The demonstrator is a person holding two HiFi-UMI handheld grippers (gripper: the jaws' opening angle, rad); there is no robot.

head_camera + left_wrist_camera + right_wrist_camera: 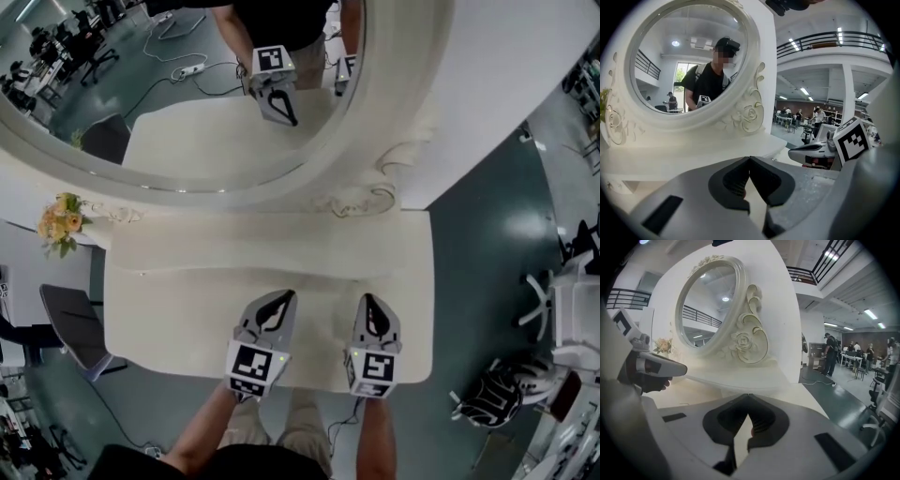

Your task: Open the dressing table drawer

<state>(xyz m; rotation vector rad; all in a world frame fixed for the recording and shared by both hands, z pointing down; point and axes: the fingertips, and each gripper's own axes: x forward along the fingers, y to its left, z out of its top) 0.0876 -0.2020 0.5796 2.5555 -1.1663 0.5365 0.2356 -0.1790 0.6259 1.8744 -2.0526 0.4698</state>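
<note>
**A:** What's nearest?

**B:** Low in the head view, the left gripper (280, 298) and right gripper (369, 302) sit side by side over the table's (178, 291) near edge. Both pairs of jaws are closed, tips meeting, gripping nothing.

**A:** And the drawer?

**B:** Hidden from above, only the cream tabletop shows at centre. Beyond it, flowers (60, 223) at left and a mirror (202, 141) across the top.

The dressing desk (178, 309) is cream-white, with a wavy-edged top and a raised shelf along its back, and it fills the centre of the head view. Its large oval mirror (187, 103), in a carved scroll frame, stands upright at 12 o'clock. The drawer front, under the 6 o'clock edge, is hidden from above.
</note>
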